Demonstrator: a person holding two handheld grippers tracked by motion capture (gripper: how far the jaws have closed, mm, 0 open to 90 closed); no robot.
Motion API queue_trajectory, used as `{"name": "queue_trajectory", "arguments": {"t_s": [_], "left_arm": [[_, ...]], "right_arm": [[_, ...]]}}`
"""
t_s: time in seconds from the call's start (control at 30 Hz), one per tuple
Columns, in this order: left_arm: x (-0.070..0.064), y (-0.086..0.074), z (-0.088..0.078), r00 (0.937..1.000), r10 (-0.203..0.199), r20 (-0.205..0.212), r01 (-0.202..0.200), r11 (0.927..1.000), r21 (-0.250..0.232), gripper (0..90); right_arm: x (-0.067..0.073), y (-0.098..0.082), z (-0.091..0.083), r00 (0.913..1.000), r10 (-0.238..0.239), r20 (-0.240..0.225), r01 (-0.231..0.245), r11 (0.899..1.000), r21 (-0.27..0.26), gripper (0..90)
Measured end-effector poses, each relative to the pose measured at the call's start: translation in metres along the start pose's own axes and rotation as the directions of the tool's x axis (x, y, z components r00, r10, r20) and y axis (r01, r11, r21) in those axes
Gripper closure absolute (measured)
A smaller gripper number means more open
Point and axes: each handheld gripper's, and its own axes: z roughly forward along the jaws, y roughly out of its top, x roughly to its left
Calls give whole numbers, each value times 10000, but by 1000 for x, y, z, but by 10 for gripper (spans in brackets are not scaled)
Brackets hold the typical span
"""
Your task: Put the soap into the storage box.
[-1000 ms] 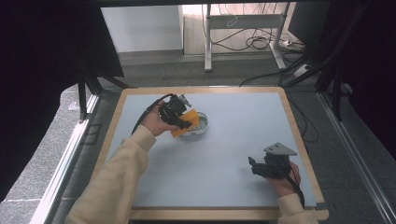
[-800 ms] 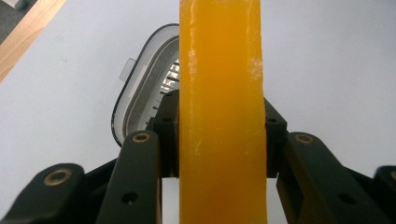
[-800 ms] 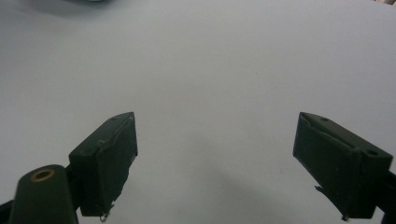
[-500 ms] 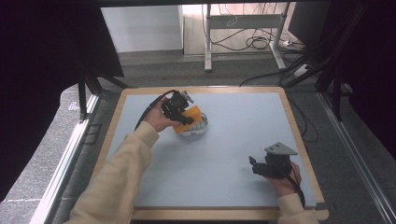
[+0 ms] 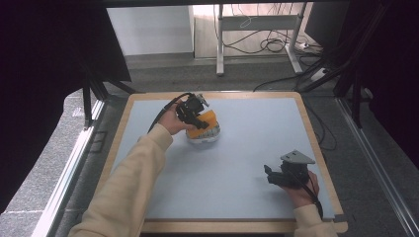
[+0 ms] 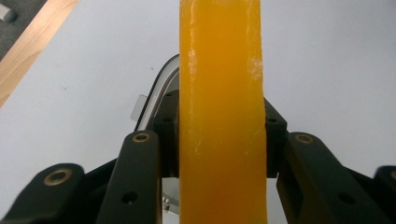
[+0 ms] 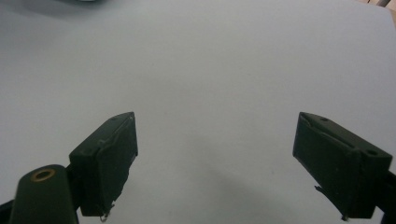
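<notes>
Left gripper clamped on orange block; right gripper idle, released.

The orange block sits pinched between the left jaws, held over a white bowl toward the far left part of the tabletop. The right gripper rests near the near right corner, jaws spread wide above bare surface, well apart from the bowl.

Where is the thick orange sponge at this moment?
In the high view the thick orange sponge is at the table's far left part, clamped in the left gripper directly above the white bowl.
</notes>
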Motion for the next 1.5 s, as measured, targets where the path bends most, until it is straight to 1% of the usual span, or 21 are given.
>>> {"name": "queue_trajectory", "arguments": {"t_s": [0.23,0.4,0.47,0.7,0.8,0.9,1.0,1.17,1.37,1.43,1.5], "left_arm": [[4,1,2,10000,90,-42,-91,10000,-16,619],[7,1,8,9998,164,-139,-161,9996,233,619],[8,1,12,9997,238,-88,-235,9993,304,619],[10,1,18,9997,249,-15,-248,9989,407,619],[9,0,21,9993,358,62,-361,9984,442,619],[8,0,23,9983,552,184,-560,9976,419,619],[6,0,25,9976,642,261,-653,9970,411,618],[5,-1,28,9976,618,309,-632,9970,456,619],[6,-4,34,9967,716,378,-739,9953,629,617],[6,-5,34,9967,726,360,-742,9961,469,612],[7,-5,30,9979,592,265,-592,9982,14,574]], "right_arm": [[-1,0,0,10000,-6,-12,6,10000,21,141],[0,0,0,10000,-33,-25,33,10000,18,142],[1,0,0,10000,-42,-28,42,10000,9,142],[0,0,0,10000,-24,-3,24,10000,24,142],[1,0,0,9999,-101,-33,101,9999,24,141],[3,1,0,9999,-143,-51,143,9999,21,141],[2,0,0,9999,-137,-10,137,9999,28,142],[1,0,0,9999,-108,11,108,9999,31,142],[1,0,1,9999,-112,0,112,9999,63,142],[1,0,1,9999,-106,2,106,9999,65,142],[1,0,1,9999,-113,-5,113,9999,84,142]]}}
